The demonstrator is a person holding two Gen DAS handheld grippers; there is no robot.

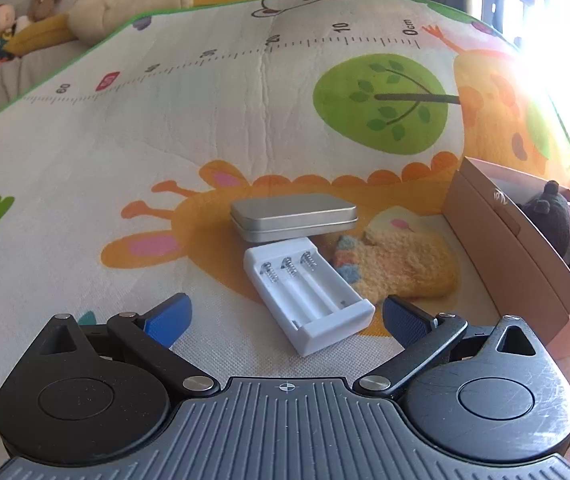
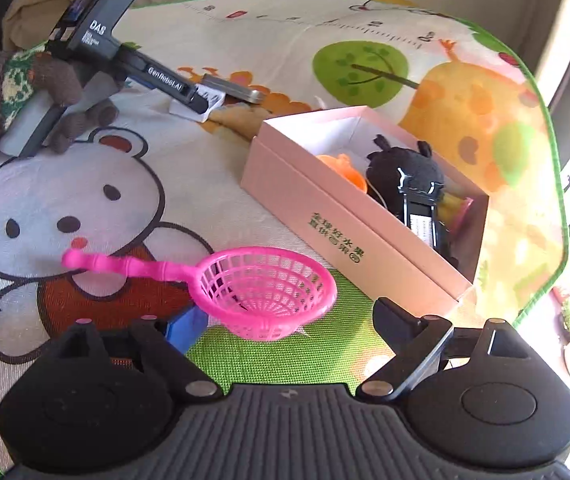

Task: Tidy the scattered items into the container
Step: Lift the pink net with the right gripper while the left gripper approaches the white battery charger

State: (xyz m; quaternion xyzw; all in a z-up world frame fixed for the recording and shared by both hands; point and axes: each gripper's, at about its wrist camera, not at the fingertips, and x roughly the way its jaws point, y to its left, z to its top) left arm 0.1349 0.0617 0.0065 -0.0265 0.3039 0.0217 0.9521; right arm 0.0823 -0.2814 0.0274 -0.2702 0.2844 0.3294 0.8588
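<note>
In the left wrist view my left gripper [image 1: 287, 316] is open just above the mat. A white battery holder [image 1: 309, 292] lies ahead, between its blue pads [image 1: 169, 320] without touching them. Behind it sits a flat silver tin [image 1: 293, 216], and a fuzzy yellow sock [image 1: 401, 264] lies to the right. In the right wrist view my right gripper [image 2: 293, 326] stands open around the bowl of a pink toy strainer [image 2: 261, 292]; its right finger is clear of the rim. The pink cardboard box [image 2: 325, 216] holds a black plush [image 2: 405, 168] and other small items.
The box [image 1: 497, 248] stands right of the sock in the left wrist view. A hand in a brown fuzzy glove [image 2: 25, 92] holds the left gripper [image 2: 197, 98] at the far left. Everything lies on a cartoon play mat [image 2: 85, 200]; stuffed toys [image 1: 1, 32] line the wall.
</note>
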